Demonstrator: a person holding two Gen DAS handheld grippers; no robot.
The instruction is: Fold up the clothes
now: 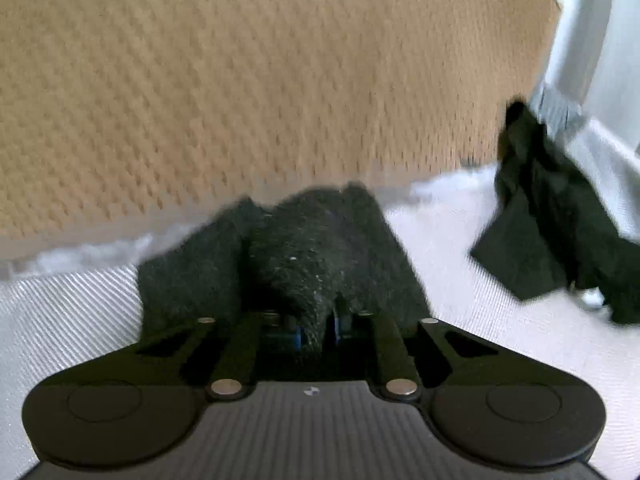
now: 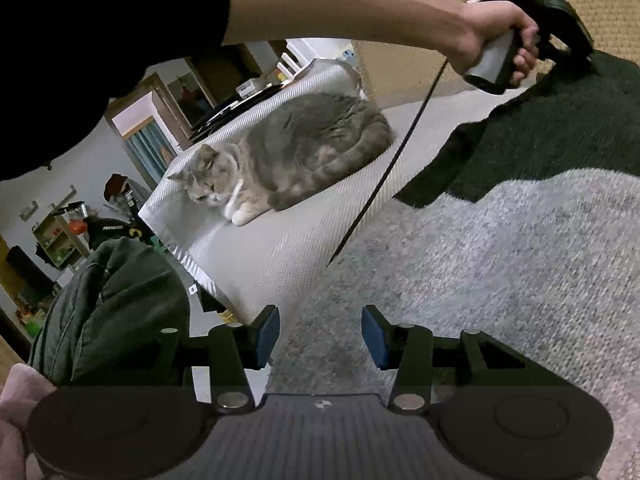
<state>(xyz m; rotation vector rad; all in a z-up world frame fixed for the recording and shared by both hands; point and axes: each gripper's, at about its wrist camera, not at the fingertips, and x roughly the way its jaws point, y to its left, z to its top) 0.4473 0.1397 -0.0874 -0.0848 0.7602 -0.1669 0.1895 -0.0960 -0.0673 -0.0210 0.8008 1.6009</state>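
Observation:
A fuzzy garment with a black part (image 2: 552, 132) and a grey part (image 2: 500, 264) lies on the white bed sheet (image 2: 280, 256). In the left wrist view my left gripper (image 1: 317, 326) is shut on a bunch of the black fuzzy fabric (image 1: 304, 248), which hides the blue pads. The right wrist view shows that same left gripper (image 2: 578, 54) held in a hand at the top right, down on the garment's black end. My right gripper (image 2: 321, 336) stands open just above the grey part, and nothing sits between its blue pads (image 2: 267, 334).
A grey cat (image 2: 296, 152) lies on the sheet left of the garment. A second black cloth (image 1: 552, 216) is crumpled at the right of the bed. A dark green garment (image 2: 116, 304) hangs off the bed corner. A tan woven headboard (image 1: 260, 80) backs the bed.

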